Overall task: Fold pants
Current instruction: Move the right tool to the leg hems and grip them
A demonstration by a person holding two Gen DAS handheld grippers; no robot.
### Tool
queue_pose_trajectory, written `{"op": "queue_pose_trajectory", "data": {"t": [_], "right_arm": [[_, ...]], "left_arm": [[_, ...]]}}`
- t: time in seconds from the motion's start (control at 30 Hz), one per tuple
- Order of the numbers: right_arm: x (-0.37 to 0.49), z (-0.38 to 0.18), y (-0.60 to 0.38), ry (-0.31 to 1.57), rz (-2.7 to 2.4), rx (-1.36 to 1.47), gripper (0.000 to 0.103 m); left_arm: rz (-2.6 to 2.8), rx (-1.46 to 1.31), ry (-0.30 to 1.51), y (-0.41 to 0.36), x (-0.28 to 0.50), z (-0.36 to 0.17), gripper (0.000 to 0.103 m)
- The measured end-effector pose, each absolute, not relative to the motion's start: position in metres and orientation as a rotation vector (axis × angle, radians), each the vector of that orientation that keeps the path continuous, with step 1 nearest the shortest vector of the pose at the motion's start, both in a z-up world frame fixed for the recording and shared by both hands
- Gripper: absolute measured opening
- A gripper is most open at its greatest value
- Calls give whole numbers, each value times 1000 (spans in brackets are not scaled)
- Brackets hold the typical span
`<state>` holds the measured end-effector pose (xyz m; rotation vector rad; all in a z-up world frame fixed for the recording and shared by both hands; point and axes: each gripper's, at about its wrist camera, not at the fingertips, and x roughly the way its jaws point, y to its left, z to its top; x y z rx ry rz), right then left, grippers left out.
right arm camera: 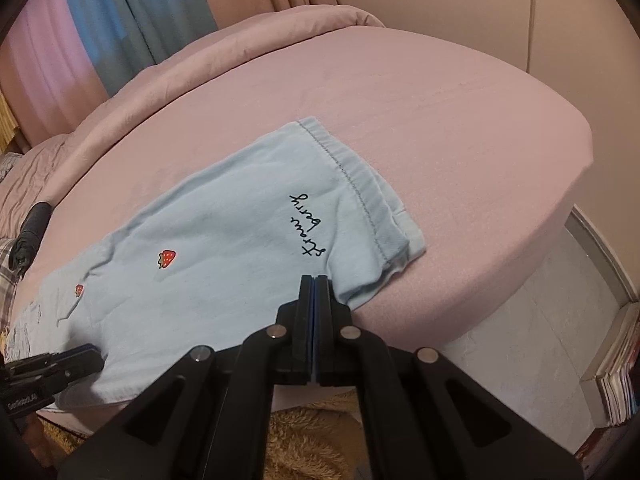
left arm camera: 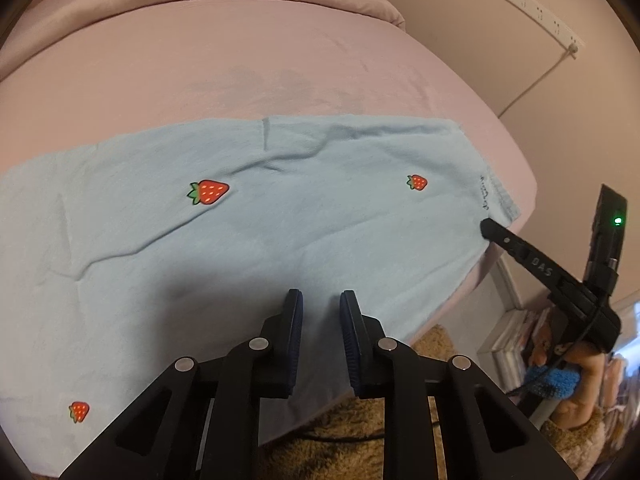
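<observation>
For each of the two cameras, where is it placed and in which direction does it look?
Left wrist view: sits on the left tool, open over the near edge of the blue pants on the pink bed; the right tool and a hand show at right.

Right wrist view: sits on the right tool, shut at the pants' near edge by the waistband; the left tool shows lower left.

Shared: pants, bed, each other's tool.

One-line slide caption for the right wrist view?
Right gripper shut on the near edge of light blue strawberry-print pants lying flat on a pink bed, waistband to the right.
</observation>
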<state>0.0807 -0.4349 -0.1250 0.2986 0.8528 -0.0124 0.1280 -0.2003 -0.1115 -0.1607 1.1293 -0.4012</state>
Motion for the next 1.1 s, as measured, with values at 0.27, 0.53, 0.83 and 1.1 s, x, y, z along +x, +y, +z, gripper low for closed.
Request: {"op": "queue_pose_trajectory", "data": {"t": [0.27,0.53,0.83,1.1], "right_arm": [[88,-95,-442,802,15,346,61],[97,-95,-447,850,-106,289,64],[98,-122,-459,850,-23,456,66],[106,-120,-456,792,1,514,13]], "left_arm": [[-339,-209,1063,-156,142,-81,24],[-205,-297,1031,-99,161,-71,35],[-326,-239,1092,-132,150,-86,54],[-416,-268,1108,-143,150,-81,55]]}}
